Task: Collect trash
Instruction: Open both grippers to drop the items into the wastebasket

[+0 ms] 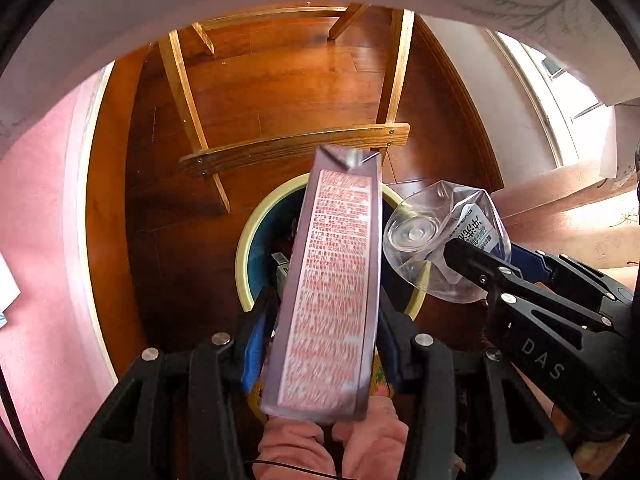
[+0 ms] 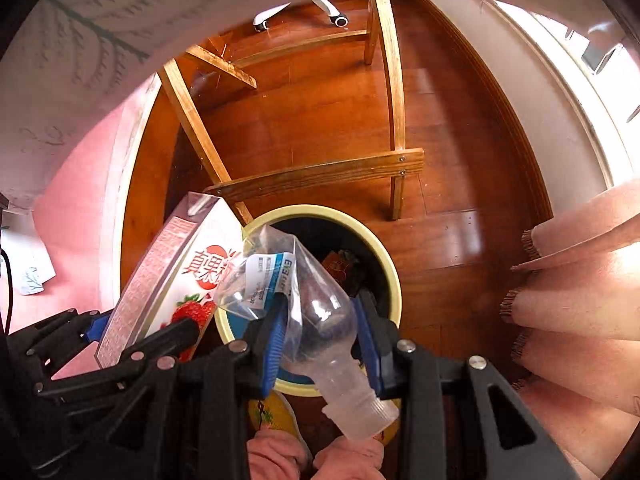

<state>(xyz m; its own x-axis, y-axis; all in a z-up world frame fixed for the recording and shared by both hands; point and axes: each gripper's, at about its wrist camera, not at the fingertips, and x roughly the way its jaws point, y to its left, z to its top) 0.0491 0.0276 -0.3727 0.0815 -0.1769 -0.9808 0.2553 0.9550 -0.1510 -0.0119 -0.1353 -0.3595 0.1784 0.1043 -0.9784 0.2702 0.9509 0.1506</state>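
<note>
My left gripper is shut on a tall drink carton with red print, held upright over a round bin that has a cream rim and a dark inside. The carton's strawberry face shows in the right wrist view. My right gripper is shut on a crushed clear plastic bottle, its open neck toward the camera. The same bottle hangs at the bin's right edge in the left wrist view. Both grippers point down at the bin, which holds some dark trash.
The bin stands on a brown wooden floor beside a wooden chair frame. A pink cloth-covered surface lies at the left, pink fringed fabric at the right. A person's pink-trousered legs show below the grippers.
</note>
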